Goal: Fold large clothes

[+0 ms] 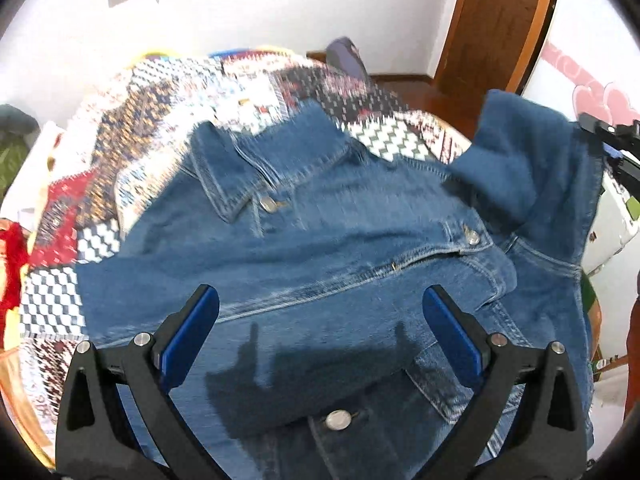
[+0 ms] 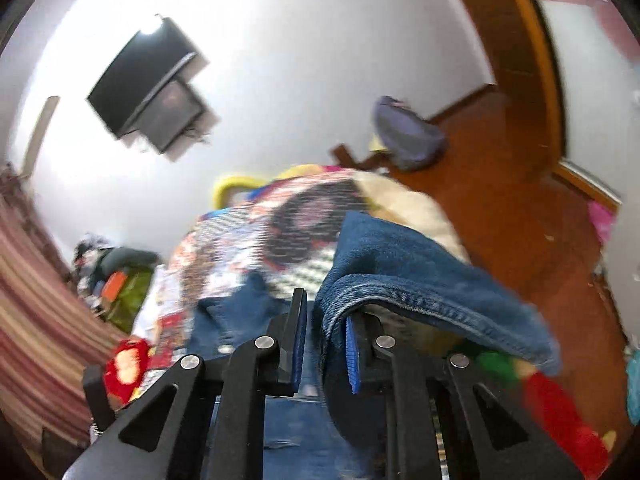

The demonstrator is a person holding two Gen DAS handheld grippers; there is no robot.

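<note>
Denim jacket point(image 1: 320, 248) spread front-up on patchwork quilt point(image 1: 160, 120); thick, heavy, rather stiff cloth, not slippery; best taken at seams or cuff. Left gripper point(image 1: 320, 320) spread wide above the chest, holding nothing; right gripper point(image 2: 326, 340) clenched on raised sleeve point(image 2: 400, 272).

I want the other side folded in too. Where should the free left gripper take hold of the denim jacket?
Probably the flat left edge of the denim jacket, near the sleeve side. Come in low from the left over the patterned quilt, since the cloth lies flat with an exposed edge. The left gripper hovers open; the right gripper holds the other sleeve.
</note>
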